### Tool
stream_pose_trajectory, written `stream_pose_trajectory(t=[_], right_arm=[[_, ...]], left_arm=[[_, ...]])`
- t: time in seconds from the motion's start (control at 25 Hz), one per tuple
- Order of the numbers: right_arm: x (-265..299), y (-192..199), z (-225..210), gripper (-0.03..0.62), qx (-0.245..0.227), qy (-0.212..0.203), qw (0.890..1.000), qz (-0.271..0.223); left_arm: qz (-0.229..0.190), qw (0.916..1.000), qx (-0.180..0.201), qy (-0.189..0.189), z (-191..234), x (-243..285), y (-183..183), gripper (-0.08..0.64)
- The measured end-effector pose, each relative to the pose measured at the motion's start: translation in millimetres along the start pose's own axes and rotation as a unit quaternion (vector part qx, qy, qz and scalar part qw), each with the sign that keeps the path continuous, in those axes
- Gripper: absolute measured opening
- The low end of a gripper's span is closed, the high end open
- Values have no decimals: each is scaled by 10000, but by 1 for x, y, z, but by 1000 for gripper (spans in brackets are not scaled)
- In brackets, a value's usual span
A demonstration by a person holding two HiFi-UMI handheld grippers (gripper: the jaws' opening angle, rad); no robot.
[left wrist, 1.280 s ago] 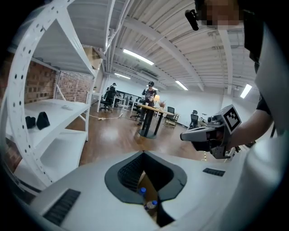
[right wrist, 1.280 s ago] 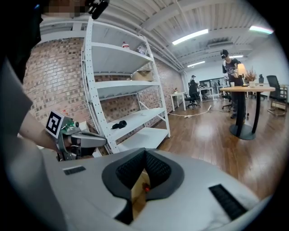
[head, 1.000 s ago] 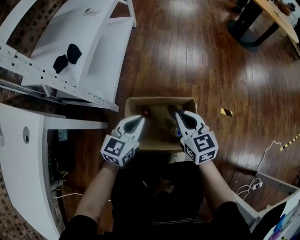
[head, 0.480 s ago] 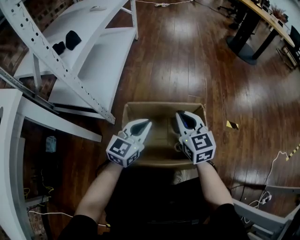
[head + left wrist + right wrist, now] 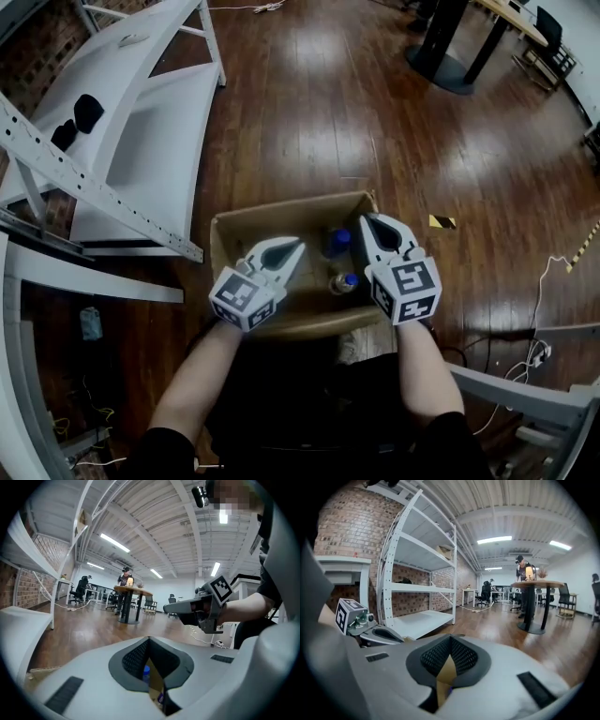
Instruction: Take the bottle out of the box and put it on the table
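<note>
Descent over the box (image 5: 281,208): I have brought my left gripper (image 5: 292,248) and right gripper (image 5: 368,223) lower than a second ago, both with jaws pressed together and empty. The bottle (image 5: 343,281) stands inside, between them, untouched; I judge the jaws must spread next.

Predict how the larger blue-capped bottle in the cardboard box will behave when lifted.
The bottle looks small beside the cardboard box, so it is probably light. Its round cap suggests a round body, likely to roll if laid down. Close to a second bottle, it may nudge that one.
</note>
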State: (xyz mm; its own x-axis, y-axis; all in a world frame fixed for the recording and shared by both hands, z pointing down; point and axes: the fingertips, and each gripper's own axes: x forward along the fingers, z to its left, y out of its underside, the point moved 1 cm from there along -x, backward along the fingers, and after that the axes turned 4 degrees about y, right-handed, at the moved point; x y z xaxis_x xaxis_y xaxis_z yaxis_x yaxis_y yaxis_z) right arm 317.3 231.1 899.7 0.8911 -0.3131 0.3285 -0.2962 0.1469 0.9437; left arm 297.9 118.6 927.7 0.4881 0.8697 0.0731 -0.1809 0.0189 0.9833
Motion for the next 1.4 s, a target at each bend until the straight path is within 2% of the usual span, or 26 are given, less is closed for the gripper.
stream_pose_trajectory(t=[0.08,0.16,0.4,0.52,0.64,0.76,0.84,0.92,1.04,1.2,1.4], right_arm=[[-12,-8,-8,3,-231,226,9994,-85],[-23,-14,-20,3,-264,399,9987,-178],[-55,2,-66,3,278,846,9959,-164],[-67,5,-71,3,519,861,9947,-204],[-73,6,-69,3,632,827,9942,-256],[-72,7,-65,3,650,764,9947,-229],[-71,10,-62,3,715,711,9949,-98],[-71,12,-60,3,771,661,9948,14],[-69,8,-54,3,732,573,9957,22],[-69,8,-49,3,763,430,9962,29],[-74,13,-57,3,925,490,9945,75]], left_arm=[[-67,9995,41,316,-14,23,-1,0],[-131,9982,79,576,-30,43,-4,0],[-143,9921,252,1223,-64,80,1,0],[-32,9909,302,1312,-67,89,11,0],[31,9881,526,1443,-71,97,29,0],[340,9832,645,1675,-77,105,51,5],[626,9798,597,1805,-81,108,69,62],[875,9760,575,1909,-83,111,91,83],[1282,9666,576,2146,-85,115,127,178],[1776,9527,677,2371,-90,121,174,218],[2373,9377,799,2410,-91,130,224,386]])
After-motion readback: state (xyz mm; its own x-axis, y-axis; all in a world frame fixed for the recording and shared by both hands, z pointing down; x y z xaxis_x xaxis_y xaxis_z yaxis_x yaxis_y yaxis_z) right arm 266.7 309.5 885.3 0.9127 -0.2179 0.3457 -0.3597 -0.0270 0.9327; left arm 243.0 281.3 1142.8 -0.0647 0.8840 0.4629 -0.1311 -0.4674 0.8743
